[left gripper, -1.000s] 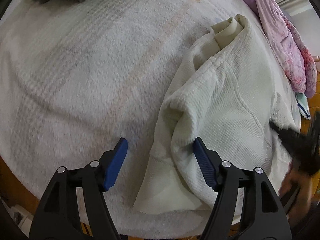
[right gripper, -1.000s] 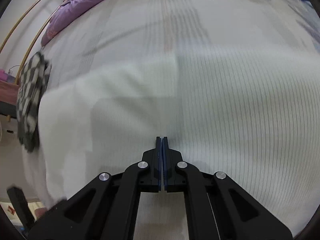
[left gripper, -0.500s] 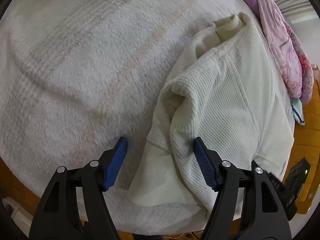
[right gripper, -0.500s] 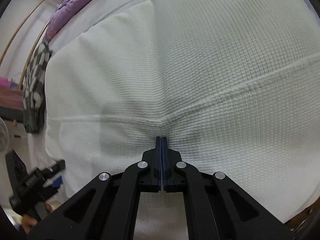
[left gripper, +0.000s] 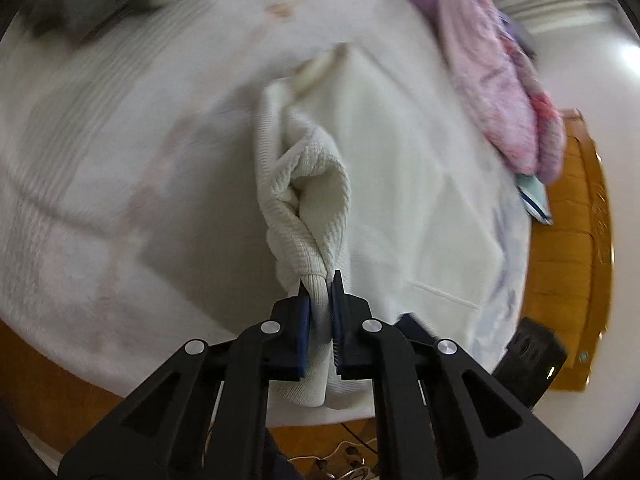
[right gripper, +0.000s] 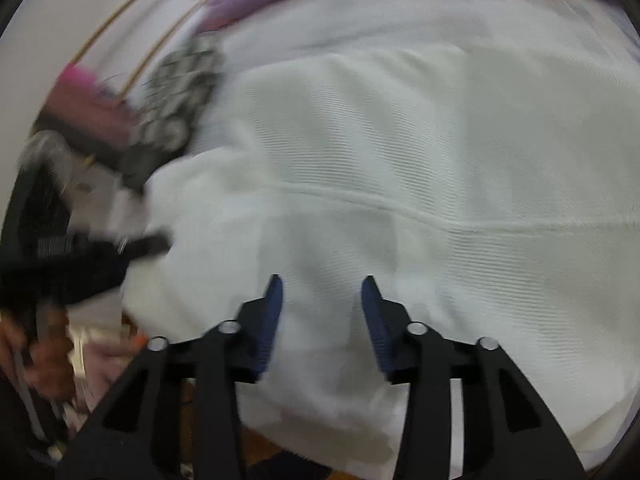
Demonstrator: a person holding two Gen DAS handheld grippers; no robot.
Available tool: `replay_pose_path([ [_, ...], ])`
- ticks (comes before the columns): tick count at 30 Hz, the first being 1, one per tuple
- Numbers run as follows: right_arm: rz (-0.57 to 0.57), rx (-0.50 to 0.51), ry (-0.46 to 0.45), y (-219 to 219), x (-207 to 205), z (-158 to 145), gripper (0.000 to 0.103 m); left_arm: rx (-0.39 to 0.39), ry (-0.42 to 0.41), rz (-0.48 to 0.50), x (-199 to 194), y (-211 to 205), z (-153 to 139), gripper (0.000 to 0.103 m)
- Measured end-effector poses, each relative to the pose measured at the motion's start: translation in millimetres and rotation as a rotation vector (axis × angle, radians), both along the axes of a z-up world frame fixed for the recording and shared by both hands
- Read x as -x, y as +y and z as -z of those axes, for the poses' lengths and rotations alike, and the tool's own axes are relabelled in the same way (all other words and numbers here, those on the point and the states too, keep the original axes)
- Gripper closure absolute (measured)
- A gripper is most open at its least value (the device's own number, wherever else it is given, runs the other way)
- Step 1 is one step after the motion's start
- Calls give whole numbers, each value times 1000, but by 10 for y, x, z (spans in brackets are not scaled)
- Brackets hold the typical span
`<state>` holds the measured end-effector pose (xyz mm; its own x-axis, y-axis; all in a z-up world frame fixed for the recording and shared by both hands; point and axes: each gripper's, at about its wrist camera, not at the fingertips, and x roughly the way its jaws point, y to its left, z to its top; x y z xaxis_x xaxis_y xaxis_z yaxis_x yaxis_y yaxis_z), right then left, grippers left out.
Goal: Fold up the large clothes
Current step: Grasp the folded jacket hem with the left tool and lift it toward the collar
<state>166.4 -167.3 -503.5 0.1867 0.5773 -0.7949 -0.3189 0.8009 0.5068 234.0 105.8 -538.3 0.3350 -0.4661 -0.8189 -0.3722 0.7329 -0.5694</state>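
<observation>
On the white blanket [left gripper: 100,184] covering the bed, the cream sweater [left gripper: 400,184] lies spread out, and the left gripper [left gripper: 320,284] has just clamped onto a bunched fold of its sleeve, lifting it. The right gripper [right gripper: 322,286] has just been opening, jaws about half spread over the knit, nothing pinched.
</observation>
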Motion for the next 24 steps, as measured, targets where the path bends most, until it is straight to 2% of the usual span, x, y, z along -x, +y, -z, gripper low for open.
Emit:
replay_pose_path([
  [2, -24, -39, -34, 73, 32, -152, 45, 16, -15, 24, -100, -116, -108, 95],
  [5, -85, -55, -84, 180, 145, -348, 40, 23, -16, 41, -217, -293, -192, 95],
  [8, -113, -32, -118, 299, 200, -390, 37, 33, -26, 45, -273, -409, -277, 95],
  [11, -78, -24, -119, 411, 122, -321, 37, 29, -27, 55, -291, -493, -326, 95],
  [15, 44, -8, -113, 405, -64, -175, 36, -8, -39, 83, -278, -541, -378, 95],
  [20, 67, -30, -101, 468, -240, -119, 36, -39, -39, 81, -343, -626, -394, 95],
  [21, 67, -40, -98, 505, -293, -119, 40, -42, -41, 83, -360, -653, -401, 95],
  [23, 39, -73, -88, 475, -309, -141, 68, -52, -42, 88, -389, -699, -416, 95],
  [24, 30, -57, -94, 453, -303, -164, 73, -57, -41, 94, -367, -685, -414, 95],
])
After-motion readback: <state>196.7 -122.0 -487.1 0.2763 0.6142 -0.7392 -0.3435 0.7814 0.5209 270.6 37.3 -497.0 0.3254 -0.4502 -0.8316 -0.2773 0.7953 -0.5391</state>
